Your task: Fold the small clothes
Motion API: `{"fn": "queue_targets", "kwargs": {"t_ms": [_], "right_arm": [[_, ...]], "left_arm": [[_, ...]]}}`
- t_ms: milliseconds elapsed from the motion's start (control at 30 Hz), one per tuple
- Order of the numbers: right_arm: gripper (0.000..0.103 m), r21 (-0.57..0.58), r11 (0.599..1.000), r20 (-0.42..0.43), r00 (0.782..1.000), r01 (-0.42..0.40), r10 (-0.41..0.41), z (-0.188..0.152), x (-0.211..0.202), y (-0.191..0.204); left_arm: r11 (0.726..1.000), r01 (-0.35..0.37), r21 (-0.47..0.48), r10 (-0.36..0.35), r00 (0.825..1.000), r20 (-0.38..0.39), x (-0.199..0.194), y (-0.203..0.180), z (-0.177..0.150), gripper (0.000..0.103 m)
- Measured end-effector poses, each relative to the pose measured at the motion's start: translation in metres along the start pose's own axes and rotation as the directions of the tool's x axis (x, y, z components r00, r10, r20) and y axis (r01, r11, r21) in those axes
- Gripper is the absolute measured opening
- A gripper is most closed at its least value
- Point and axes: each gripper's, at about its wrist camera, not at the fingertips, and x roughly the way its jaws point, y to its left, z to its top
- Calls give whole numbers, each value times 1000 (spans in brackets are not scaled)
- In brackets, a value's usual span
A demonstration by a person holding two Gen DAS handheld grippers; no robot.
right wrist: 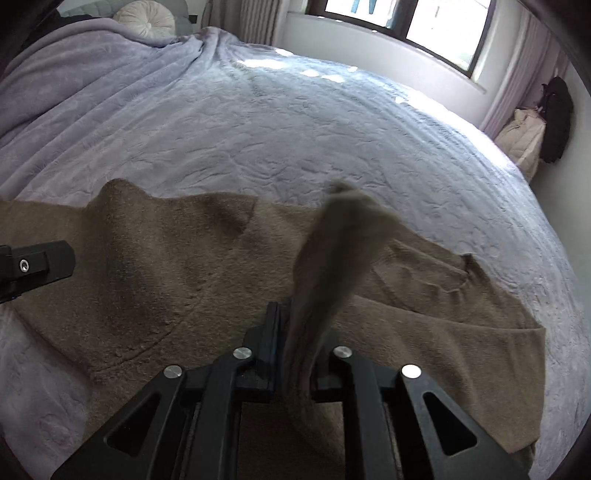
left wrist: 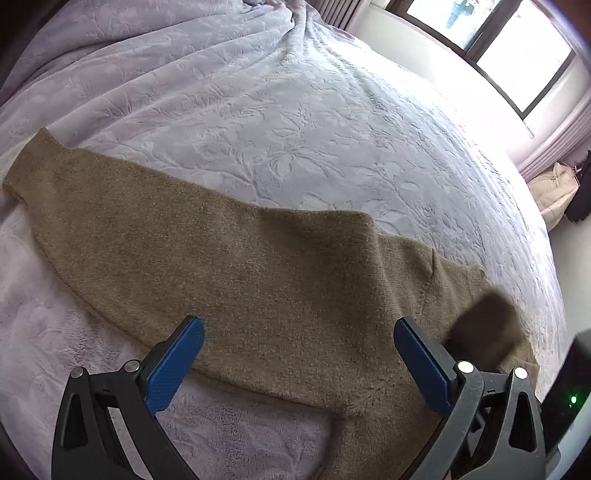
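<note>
A brown knit sweater (left wrist: 229, 258) lies flat on the bed, one sleeve stretched to the far left. It also fills the middle of the right wrist view (right wrist: 166, 266). My left gripper (left wrist: 299, 325) is open, its blue fingers (left wrist: 177, 362) hovering over the sweater's near edge. My right gripper (right wrist: 286, 314) is shut on the sweater's other sleeve (right wrist: 332, 251), which it holds lifted above the body; the cloth is blurred. That lifted sleeve shows blurred in the left wrist view (left wrist: 484, 325).
A lilac embossed blanket (left wrist: 295, 129) covers the bed. A round pillow (right wrist: 146, 18) sits at the head. A window (right wrist: 424, 26) is behind the bed. A beige bag (right wrist: 524, 136) and dark clothing (right wrist: 556, 118) stand at the right wall.
</note>
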Motion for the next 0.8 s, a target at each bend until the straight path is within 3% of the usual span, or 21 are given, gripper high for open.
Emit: {"fn": "queue_targets", "kwargs": {"t_ms": [33,167,233,300,367,433,600,700,800], "right_arm": [[50,-8,999,-10,999,-34,34,0,-1,3],[53,3,984,51,983,-179,179,-3,-38,-4],[60,30,977,99,973,-213,209,-6,-62,-26],[66,59,985,136,979,-160,151,-15,-81,-59],[66,106,991,141,988,-78,63,-27,-85,-102],[66,170,985,81,996,16,-30,-41,-75,-149],[66,313,948,-80,996,60,-36,-96,-41,-225],[65,313,950,-109,994,16,19,-129,-32,-229],[66,211,977,-107,994,22,1,-137,-45,-215]], "left_arm": [[1000,5,1,-5,1000,5,-2,0,-1,103],[1000,7,-12,-7,999,38,-18,1,-5,103],[1000,-15,5,15,998,63,-26,-5,-9,103],[998,-32,46,28,997,73,-30,-20,-14,103],[994,-5,112,-2,998,63,-30,-47,-23,103],[984,32,176,-41,998,47,-28,-79,-37,103],[931,159,329,-148,987,-59,-6,-164,-71,103],[921,116,371,-82,991,-106,23,-190,-86,103],[903,-52,426,101,991,-93,54,-185,-98,103]]}}
